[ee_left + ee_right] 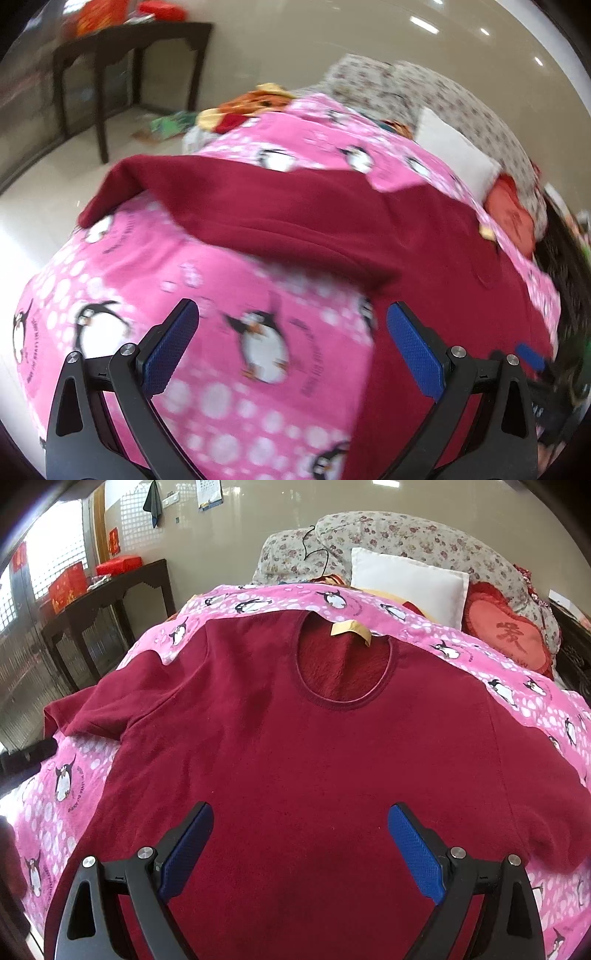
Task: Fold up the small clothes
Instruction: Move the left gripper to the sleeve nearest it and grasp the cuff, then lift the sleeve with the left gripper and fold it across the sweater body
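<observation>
A dark red long-sleeved top [314, 760] lies spread flat, front up, on a pink penguin blanket [66, 812], its round neck and tan label [351, 629] at the far end. My right gripper [301, 836] hovers open over the lower middle of the top, nothing between its blue pads. In the left wrist view the top [332, 221] stretches across the frame, one sleeve [122, 184] reaching left. My left gripper [291, 338] stands open above the pink blanket [147, 277], just short of the sleeve's near edge. This view is motion-blurred.
A white pillow [406, 583], a red heart cushion [513, 638] and a flowered quilt [406, 535] pile at the bed's head, with a wire hanger [314, 550]. A dark wooden side table [107, 598] carrying red boxes stands left of the bed. Tiled floor [37, 229] lies beside the bed.
</observation>
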Action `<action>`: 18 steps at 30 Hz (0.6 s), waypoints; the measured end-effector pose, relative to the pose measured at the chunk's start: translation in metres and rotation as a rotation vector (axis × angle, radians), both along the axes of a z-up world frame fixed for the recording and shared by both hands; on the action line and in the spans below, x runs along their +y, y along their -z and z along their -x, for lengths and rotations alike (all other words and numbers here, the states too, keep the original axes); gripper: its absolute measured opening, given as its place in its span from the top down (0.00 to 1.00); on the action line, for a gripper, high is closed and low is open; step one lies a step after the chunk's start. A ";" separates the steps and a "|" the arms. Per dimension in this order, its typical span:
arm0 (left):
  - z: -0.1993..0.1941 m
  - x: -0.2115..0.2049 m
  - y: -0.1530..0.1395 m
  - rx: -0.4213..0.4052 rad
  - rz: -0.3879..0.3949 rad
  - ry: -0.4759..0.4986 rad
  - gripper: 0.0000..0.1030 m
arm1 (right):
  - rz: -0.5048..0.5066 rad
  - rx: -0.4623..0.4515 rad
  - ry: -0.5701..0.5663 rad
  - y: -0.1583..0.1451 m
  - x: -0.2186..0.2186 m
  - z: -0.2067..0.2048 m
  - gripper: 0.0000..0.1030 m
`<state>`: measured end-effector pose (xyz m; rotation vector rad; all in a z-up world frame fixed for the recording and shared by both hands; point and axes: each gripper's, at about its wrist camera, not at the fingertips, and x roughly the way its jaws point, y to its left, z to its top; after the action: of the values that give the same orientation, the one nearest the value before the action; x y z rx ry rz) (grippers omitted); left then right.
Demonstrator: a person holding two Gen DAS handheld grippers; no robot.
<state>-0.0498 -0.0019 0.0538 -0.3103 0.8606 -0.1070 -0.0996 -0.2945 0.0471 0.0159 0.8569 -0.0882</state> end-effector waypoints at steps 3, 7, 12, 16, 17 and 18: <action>-0.011 0.034 0.007 0.029 0.063 -0.086 0.01 | -0.011 0.004 -0.002 0.003 -0.001 -0.002 0.08; -0.023 0.075 0.022 0.063 0.221 -0.234 0.01 | -0.037 0.016 -0.011 0.007 0.000 -0.005 0.08; -0.044 0.101 0.033 0.057 0.334 -0.354 0.01 | -0.033 0.024 -0.031 0.010 0.006 -0.007 0.08; -0.070 0.112 0.037 0.051 0.355 -0.378 0.01 | -0.043 0.033 -0.036 0.013 0.006 -0.009 0.08; -0.076 0.116 0.040 0.046 0.359 -0.390 0.03 | -0.046 0.036 -0.034 0.015 0.005 -0.009 0.08; -0.079 0.119 0.040 0.035 0.357 -0.399 0.14 | -0.049 0.039 -0.032 0.016 0.004 -0.010 0.08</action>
<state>0.0296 0.1168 0.0134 -0.8144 0.7978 0.1186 -0.0898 -0.2905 0.0315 0.0466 0.8980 -0.0377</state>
